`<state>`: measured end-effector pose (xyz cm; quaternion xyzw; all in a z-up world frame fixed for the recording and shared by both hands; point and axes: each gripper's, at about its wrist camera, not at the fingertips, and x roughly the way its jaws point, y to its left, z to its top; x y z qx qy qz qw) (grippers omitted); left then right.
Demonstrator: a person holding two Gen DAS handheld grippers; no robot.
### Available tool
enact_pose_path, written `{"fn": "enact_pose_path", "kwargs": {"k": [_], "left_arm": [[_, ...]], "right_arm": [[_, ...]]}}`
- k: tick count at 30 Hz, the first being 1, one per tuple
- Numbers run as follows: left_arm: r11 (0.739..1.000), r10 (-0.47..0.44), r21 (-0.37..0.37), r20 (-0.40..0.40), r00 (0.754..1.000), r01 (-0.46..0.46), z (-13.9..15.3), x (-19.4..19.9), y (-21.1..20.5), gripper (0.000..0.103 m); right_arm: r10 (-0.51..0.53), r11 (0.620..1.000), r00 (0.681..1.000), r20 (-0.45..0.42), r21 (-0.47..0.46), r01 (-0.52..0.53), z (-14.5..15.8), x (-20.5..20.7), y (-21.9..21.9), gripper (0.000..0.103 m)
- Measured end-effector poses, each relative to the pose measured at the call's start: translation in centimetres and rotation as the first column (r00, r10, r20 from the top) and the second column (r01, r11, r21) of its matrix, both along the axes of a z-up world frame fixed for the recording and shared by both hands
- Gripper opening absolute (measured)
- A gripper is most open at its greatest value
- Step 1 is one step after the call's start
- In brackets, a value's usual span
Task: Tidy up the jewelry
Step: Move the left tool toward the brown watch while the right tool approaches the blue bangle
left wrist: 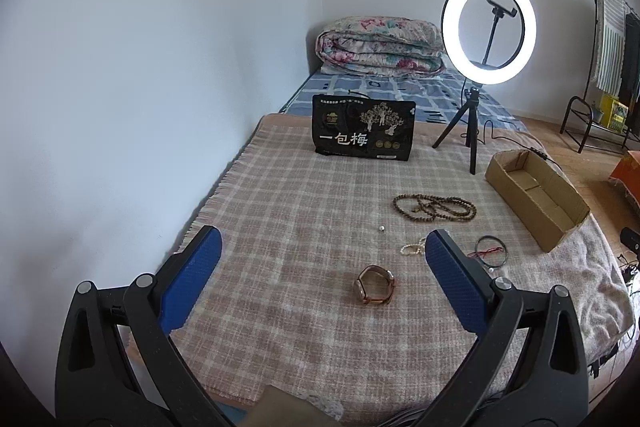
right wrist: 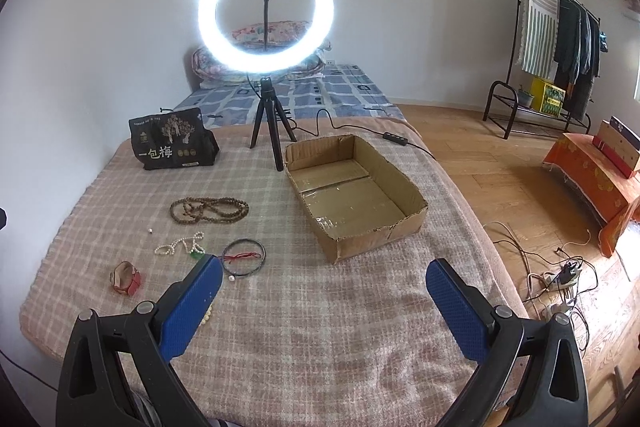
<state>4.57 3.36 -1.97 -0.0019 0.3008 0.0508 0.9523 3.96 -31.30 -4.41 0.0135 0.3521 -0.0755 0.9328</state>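
Observation:
Jewelry lies on a checked blanket point(left wrist: 288, 227). A brown-strap watch point(left wrist: 375, 289) lies just ahead of my open, empty left gripper point(left wrist: 324, 279); it also shows in the right wrist view point(right wrist: 126, 277). A brown bead necklace point(left wrist: 434, 209) point(right wrist: 208, 209), a white pearl strand point(left wrist: 412, 247) point(right wrist: 180, 245), a dark bangle with red thread point(left wrist: 491, 251) point(right wrist: 244, 256) and a loose pearl point(left wrist: 381, 228) lie beyond. An empty cardboard box point(right wrist: 356, 195) point(left wrist: 536, 195) sits to the right. My right gripper point(right wrist: 324, 301) is open and empty, above the blanket in front of the box.
A lit ring light on a tripod point(right wrist: 266, 67) point(left wrist: 488, 67) and a black snack bag point(left wrist: 364, 133) point(right wrist: 172, 145) stand at the back. A folded quilt point(left wrist: 380, 45) lies behind. Cables and a power strip point(right wrist: 560, 279) lie on the wooden floor right of the bed.

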Motion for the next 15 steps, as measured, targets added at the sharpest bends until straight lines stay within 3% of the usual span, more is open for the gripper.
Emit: {"fn": "enact_pose_path", "kwargs": {"k": [5,15], "left_arm": [[1.000,-0.009,-0.007,-0.051,0.999,0.009,-2.5,1.7,1.3,0.103],[0.995,-0.077,-0.075,-0.139,0.987,0.067,-6.6,3.7,1.8,0.103]], "right_arm": [[0.069,0.996,0.997,-0.021,0.060,-0.067,-1.3,2.3,0.2,0.103],[0.180,0.983,0.979,-0.092,0.054,-0.176,-4.5,7.5,2.1,0.102]]}}
